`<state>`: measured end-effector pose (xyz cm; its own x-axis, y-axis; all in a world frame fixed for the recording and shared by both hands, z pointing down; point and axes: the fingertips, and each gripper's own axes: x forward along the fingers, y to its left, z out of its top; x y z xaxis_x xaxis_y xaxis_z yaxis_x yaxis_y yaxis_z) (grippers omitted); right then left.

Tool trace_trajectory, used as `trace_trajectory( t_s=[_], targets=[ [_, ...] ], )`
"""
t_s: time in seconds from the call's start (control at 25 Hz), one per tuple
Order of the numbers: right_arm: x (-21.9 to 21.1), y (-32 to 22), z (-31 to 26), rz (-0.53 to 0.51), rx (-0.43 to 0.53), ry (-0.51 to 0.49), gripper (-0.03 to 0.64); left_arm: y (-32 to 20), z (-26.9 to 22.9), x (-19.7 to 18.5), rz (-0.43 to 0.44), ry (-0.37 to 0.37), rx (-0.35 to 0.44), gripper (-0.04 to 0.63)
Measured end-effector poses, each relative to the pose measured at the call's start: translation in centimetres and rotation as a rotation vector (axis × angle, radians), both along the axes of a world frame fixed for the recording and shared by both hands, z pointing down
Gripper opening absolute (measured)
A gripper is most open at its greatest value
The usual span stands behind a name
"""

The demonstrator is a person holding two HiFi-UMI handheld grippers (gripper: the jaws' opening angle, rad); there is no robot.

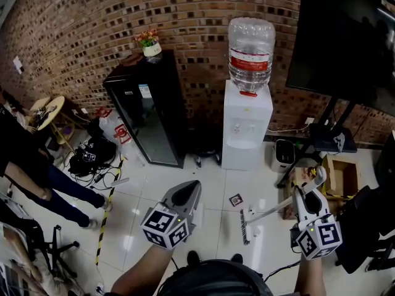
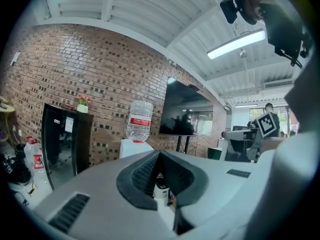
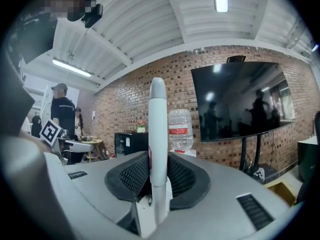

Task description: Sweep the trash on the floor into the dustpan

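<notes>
Low at the right of the head view, the right tongs [image 1: 318, 175] were pinching the pale handle of a broom [image 1: 269, 211]. The handle slanted down and to the left from them to the dark broom head [image 1: 244, 229], which rested on the white tiled floor [image 1: 213, 224]. From the right gripper view, the right tongs [image 3: 158, 156] were pressed against the handle [image 3: 157, 114] from both sides, and it rose upright through the middle of the frame.

At lower centre of the head view, the left tongs [image 1: 192, 187] pointed up the frame, pressed together to a narrow tip. The left gripper view showed the left tongs [image 2: 160, 156] meeting at the tips with nothing caught between the pads.

A small dark square scrap of trash [image 1: 236, 200] lay on the floor between the two tongs, just above and left of the broom head, apart from it and right of the left tongs.

Farther up the frame, a white water cooler [image 1: 246, 131] with its bottle stood against the brick wall [image 1: 92, 29], and a black cabinet [image 1: 147, 113] stood to its left.
</notes>
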<state>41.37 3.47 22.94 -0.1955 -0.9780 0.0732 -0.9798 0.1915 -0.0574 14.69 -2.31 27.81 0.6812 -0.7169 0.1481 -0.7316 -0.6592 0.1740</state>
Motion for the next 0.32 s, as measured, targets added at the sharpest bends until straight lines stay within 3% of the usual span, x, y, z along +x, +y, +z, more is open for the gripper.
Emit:
trace_trajectory(
  t_s=[0.32],
  targets=[
    [-0.28,0.79,-0.2,-0.005,-0.002,-0.004,0.12,0.79,-0.12,-0.31,-0.012,0.005,-0.002,0.018]
  ],
)
